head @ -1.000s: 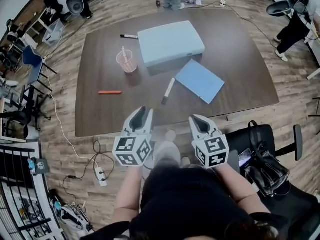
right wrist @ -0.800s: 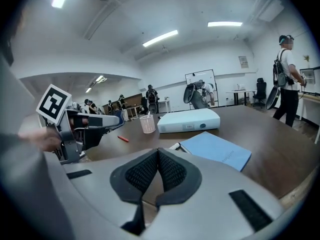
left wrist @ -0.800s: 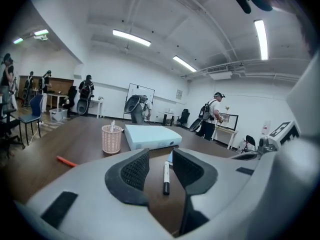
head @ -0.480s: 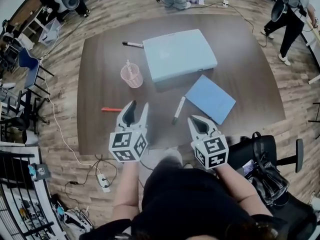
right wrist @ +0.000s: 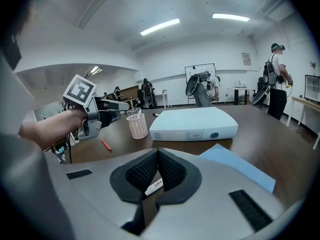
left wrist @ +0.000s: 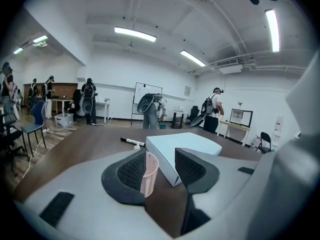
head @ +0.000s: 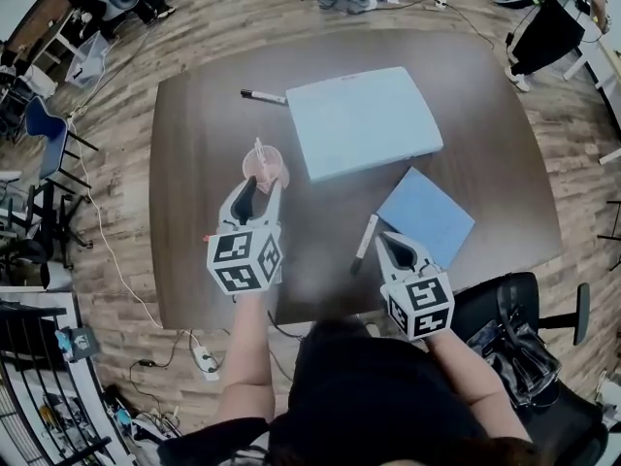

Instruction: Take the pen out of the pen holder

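Note:
The pink mesh pen holder (head: 266, 166) stands on the dark table (head: 194, 144) with a white pen (head: 258, 149) upright in it. My left gripper (head: 254, 194) hovers just short of it, and its jaws have just been opening and now stand open with nothing pressed between them. In the left gripper view the pen holder (left wrist: 149, 174) shows in the gap, half hidden by the left jaw. My right gripper (head: 398, 250) is shut near the table's front edge, beside a black-and-white marker (head: 366, 241). The right gripper view shows the pen holder (right wrist: 137, 125) just right of the left gripper (right wrist: 122, 105).
A pale blue box (head: 361, 121) lies behind the pen holder, with a second marker (head: 262, 96) at its left. A blue notebook (head: 425, 216) lies at the front right. An orange pen (right wrist: 106, 144) lies left of the pen holder. People stand beyond the table.
Both grippers moved forward over the table. The left one closed in on the pen holder and its jaws spread apart. The right one stayed shut and came beside the marker.

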Action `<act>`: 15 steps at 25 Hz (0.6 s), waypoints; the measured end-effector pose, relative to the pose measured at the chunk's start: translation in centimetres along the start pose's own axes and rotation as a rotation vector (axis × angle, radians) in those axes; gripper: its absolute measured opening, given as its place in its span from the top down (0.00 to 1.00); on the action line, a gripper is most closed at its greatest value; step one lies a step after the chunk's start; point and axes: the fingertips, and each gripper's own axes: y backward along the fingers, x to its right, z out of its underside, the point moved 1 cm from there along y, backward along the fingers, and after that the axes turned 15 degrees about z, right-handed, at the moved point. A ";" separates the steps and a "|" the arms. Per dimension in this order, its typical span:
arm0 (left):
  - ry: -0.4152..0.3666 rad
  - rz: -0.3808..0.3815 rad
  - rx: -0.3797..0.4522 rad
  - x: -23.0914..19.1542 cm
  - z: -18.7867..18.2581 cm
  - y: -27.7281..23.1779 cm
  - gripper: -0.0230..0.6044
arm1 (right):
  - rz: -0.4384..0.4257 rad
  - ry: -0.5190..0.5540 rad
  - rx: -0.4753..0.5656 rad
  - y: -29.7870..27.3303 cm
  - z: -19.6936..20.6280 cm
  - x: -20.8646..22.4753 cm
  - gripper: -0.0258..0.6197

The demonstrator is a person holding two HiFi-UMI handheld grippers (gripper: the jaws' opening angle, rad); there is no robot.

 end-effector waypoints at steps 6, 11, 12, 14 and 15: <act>-0.008 -0.032 -0.023 -2.8 -1.1 -2.4 0.66 | 0.010 0.010 -0.026 -2.1 -0.5 -0.1 0.93; -0.019 -0.041 -0.061 -4.8 -1.5 -4.2 0.66 | -0.017 0.015 -0.045 -4.7 -1.2 -1.0 0.93; -0.023 -0.037 -0.073 -4.9 -1.4 -4.4 0.66 | -0.025 0.017 -0.050 -5.1 -1.2 -1.3 0.93; -0.029 -0.027 -0.097 -5.2 -1.1 -5.0 0.66 | -0.038 0.026 -0.057 -5.9 -1.3 -1.9 0.93; -0.033 -0.023 -0.108 -5.4 -1.1 -5.2 0.66 | -0.044 0.031 -0.058 -6.4 -1.5 -2.2 0.93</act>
